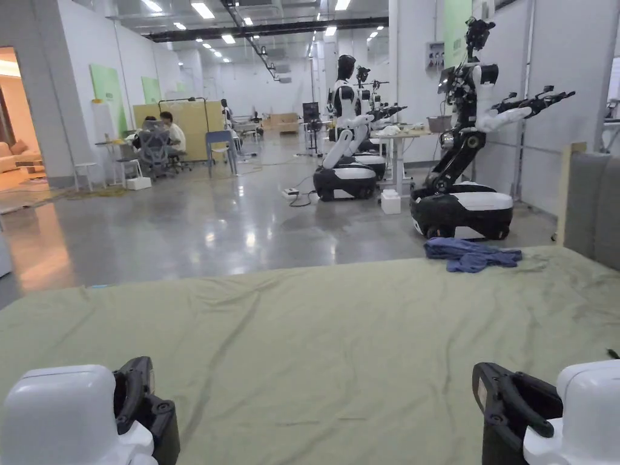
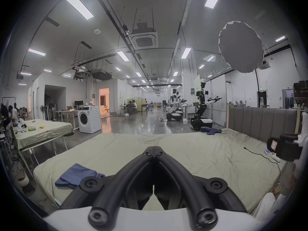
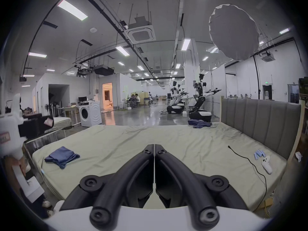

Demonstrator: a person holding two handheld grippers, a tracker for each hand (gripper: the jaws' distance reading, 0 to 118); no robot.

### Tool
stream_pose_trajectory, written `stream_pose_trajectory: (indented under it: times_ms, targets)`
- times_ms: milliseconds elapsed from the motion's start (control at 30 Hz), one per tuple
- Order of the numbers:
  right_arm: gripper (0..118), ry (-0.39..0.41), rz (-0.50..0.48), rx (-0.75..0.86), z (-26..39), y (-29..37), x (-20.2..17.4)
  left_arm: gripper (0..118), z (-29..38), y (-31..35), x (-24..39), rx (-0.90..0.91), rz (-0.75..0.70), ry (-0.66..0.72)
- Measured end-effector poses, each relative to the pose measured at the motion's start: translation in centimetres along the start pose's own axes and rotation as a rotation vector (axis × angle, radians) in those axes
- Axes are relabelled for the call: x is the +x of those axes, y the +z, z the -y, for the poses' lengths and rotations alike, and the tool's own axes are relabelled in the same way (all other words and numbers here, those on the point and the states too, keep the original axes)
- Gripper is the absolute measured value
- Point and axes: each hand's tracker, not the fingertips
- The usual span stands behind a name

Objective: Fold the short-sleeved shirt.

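A crumpled blue shirt [image 1: 472, 254] lies at the far right edge of the green-sheeted bed [image 1: 303, 339], near the grey headboard; it also appears as shirt [image 2: 210, 130] and shirt [image 3: 199, 123]. A second blue garment [image 3: 62, 156], folded flat, rests near the bed's left corner. My left gripper [image 2: 154, 148] hovers over the near part of the bed, shut with nothing between its jaws. My right gripper [image 3: 154, 147] is likewise shut and holds nothing. In the head view both grippers sit low at the near edge, far from the crumpled shirt.
A black cable [image 3: 246, 159], a white controller [image 3: 266, 164] and small blue items [image 3: 259, 153] lie on the bed's right side by the headboard [image 3: 260, 118]. Wheeled robots [image 1: 463, 151] stand beyond the bed. A washing machine [image 2: 89, 121] and a covered table [image 2: 41, 131] stand to the left.
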Motion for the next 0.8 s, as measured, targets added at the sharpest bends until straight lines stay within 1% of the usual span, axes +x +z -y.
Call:
stream_pose_trajectory:
  times_ms: [33,67,100,133,167,200,233,267,300,333,367,433,467,533,600,667,767,800]
  targets:
    - [4,0.004,0.018,0.002,0.0,-0.1,0.0,0,0.3,0.1,-0.1,-0.008,-0.001,0.004]
    - [8,0.011,0.033,0.004,0.0,-0.1,0.1,3,0.5,0.1,-0.1,-0.019,-0.003,0.01]
    - [21,0.018,0.043,0.003,0.0,-0.2,0.2,17,0.8,0.0,-0.2,-0.032,0.009,0.013]
    - [37,0.021,0.045,-0.001,0.0,-0.2,0.3,36,0.9,-0.1,-0.3,-0.051,0.025,0.018]
    - [71,0.025,0.046,-0.01,0.0,-0.4,0.5,66,1.0,-0.1,-0.4,-0.067,0.042,0.019]
    - [98,0.021,0.041,-0.022,0.1,-0.6,0.7,86,1.0,-0.2,-0.5,-0.09,0.078,0.022]
    - [115,0.009,0.035,-0.038,0.1,-0.8,0.9,92,1.1,-0.2,-0.4,-0.107,0.084,0.025]
    - [118,0.0,0.034,-0.044,0.4,-1.0,1.2,93,1.1,-0.2,-0.2,-0.112,0.075,0.015]
    - [118,-0.01,0.035,-0.04,0.6,-1.0,1.3,99,1.4,0.0,0.0,-0.106,0.074,0.013]
    - [118,-0.01,0.047,-0.01,0.7,-0.7,1.2,109,1.4,0.0,0.2,-0.106,0.065,0.009]
    - [118,0.0,0.041,-0.022,0.6,-0.7,1.2,118,1.3,0.0,0.4,-0.12,0.042,-0.003]
    - [118,0.04,0.052,-0.034,0.7,-0.9,1.0,118,1.3,-0.2,0.4,-0.153,0.032,0.009]
    - [118,0.045,0.061,-0.032,0.8,-0.9,0.9,118,1.1,0.0,0.4,-0.151,0.052,0.013]
    - [118,0.043,0.06,-0.03,0.9,-1.1,1.0,118,0.7,0.0,0.1,-0.15,0.143,0.075]
    - [118,0.011,0.037,-0.039,0.8,-1.3,1.3,118,0.3,-0.1,-0.4,-0.19,0.195,0.133]
    - [118,-0.006,0.03,-0.045,0.9,-1.5,1.5,118,-0.1,0.0,-0.3,-0.186,0.193,0.124]
    - [118,-0.01,0.035,-0.051,0.9,-1.7,1.7,118,-0.6,0.3,-0.1,-0.182,0.182,0.107]
    - [118,-0.008,0.037,-0.055,0.9,-1.8,1.7,118,-0.9,0.5,0.2,-0.183,0.136,0.088]
